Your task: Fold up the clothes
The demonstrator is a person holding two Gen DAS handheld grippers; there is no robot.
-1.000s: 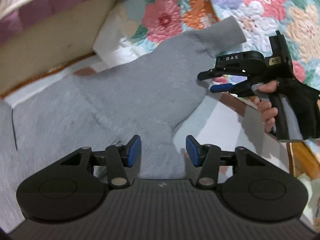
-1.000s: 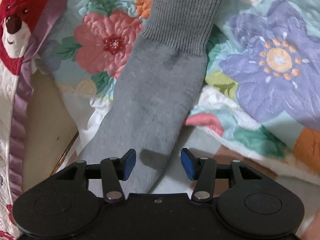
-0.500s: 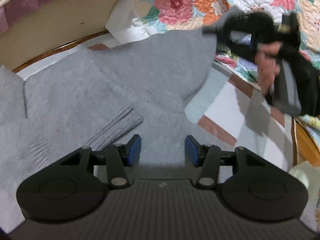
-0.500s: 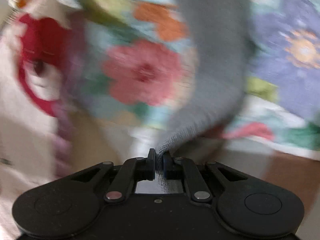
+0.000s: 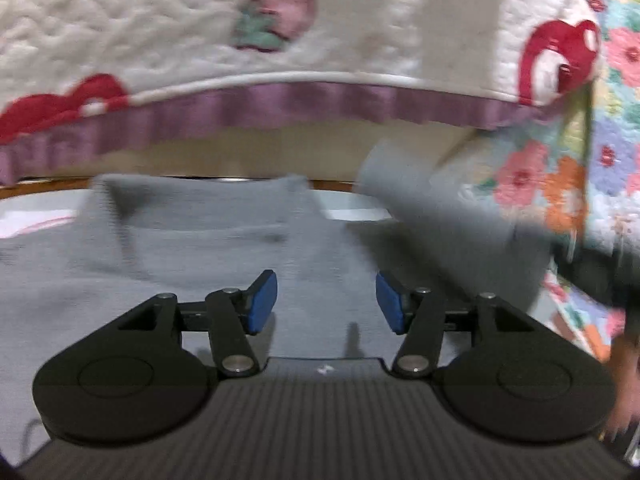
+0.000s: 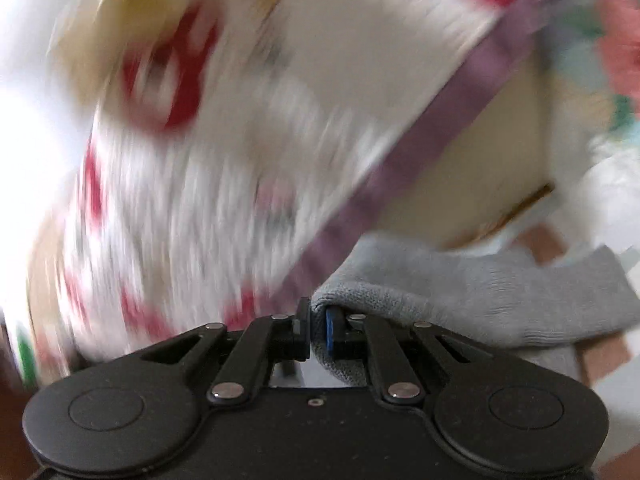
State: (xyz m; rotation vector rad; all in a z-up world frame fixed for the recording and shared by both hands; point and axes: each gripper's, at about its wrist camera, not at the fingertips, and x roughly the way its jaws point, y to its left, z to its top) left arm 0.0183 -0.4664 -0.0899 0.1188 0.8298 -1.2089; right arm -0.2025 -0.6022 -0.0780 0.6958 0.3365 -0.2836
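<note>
Left gripper (image 5: 326,300): blue-padded fingers (image 5: 262,300) spread wide, nothing between them. It hangs above the body of a grey knit sweater (image 5: 192,256) lying flat on a pale patterned surface; whether the pads touch the knit cannot be told from this view.

Sweater, left wrist view: the body fills the lower and middle frame, with a folded-over flap across its upper part. One sleeve (image 5: 448,216) is lifted off the surface at the right and runs toward the dark, blurred shape at the right edge. That shape is too smeared to identify with confidence.

Right gripper (image 6: 318,330): fingers pressed together on a fold of the grey sleeve (image 6: 500,292) — the knit bunches between the pads and trails away to the right and downward. The ribbed cuff end shows at the far right of that view.

Surroundings: behind the sweater stands a white quilted cover (image 5: 200,28) with red motifs and a purple ruffled border (image 5: 280,104), hanging over a beige panel (image 5: 280,152). A floral quilt (image 5: 560,168) in pink, orange and blue occupies the right side. The right wrist view shows the same white cover (image 6: 240,140) and purple border — heavily motion-blurred, so detail there is unreliable. A thin wooden edge shows between the beige panel and the surface carrying the sweater.
</note>
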